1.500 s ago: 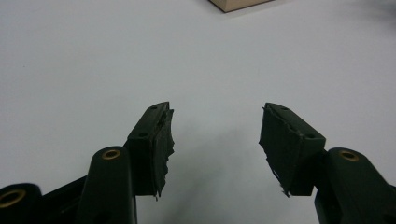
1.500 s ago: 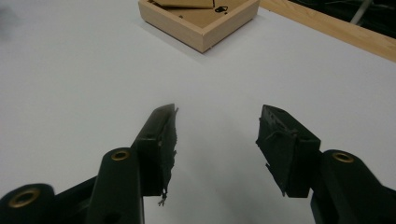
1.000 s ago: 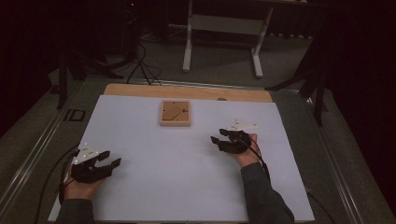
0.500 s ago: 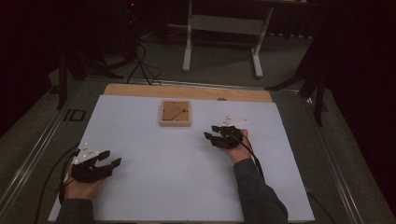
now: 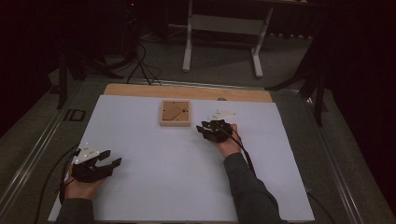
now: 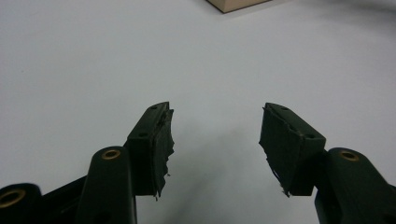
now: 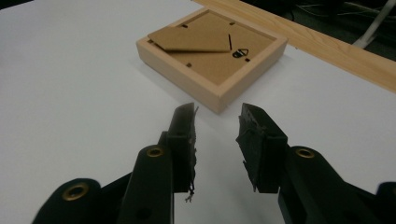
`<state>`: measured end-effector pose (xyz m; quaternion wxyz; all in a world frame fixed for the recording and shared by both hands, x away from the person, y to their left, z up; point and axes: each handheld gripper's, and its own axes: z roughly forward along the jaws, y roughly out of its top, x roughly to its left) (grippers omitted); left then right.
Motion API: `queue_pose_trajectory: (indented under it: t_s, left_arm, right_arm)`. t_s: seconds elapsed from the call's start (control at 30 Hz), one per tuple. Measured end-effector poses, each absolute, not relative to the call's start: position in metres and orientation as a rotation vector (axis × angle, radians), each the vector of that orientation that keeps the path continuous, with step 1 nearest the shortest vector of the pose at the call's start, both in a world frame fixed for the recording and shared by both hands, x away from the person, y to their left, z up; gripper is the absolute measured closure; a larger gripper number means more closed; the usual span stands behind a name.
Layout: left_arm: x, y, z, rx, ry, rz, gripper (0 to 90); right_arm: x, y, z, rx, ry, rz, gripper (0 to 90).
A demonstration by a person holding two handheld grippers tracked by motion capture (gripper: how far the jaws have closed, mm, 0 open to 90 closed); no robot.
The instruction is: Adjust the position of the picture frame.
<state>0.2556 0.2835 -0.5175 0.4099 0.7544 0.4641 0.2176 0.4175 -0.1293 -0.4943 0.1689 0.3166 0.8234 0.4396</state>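
Right hand-held gripper (image 5: 205, 131) has advanced to just beside the frame (image 5: 175, 112), jaws partly open, empty. Left hand-held gripper (image 5: 111, 157) rests wide open, empty, on the desk (image 5: 154, 177).

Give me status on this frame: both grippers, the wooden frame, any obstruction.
Left gripper open, empty, near table edge. Right gripper open, empty, pointed at a corner of the wooden frame, not touching. Frame lies back-side up on white sheet. Nothing between.

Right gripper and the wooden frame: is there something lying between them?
No. In the right gripper view, just bare white table separates the right gripper from the frame, which lies back-side up close ahead.
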Motion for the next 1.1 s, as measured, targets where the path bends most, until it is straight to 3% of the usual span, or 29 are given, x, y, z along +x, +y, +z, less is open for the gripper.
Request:
queue_pose_trajectory:
  t_s: [0.47,1.1]
  left_arm:
    - [0.256,0.286,-0.517,1.881,1.17,0.546,43.4]
    - [0.254,0.289,-0.515,1.863,1.163,0.547,43.3]
  right_arm:
    - [0.452,-0.1,-0.501,1.013,2.318,1.242,71.6]
    - [0.476,-0.069,-0.516,1.202,2.293,1.119,72.5]
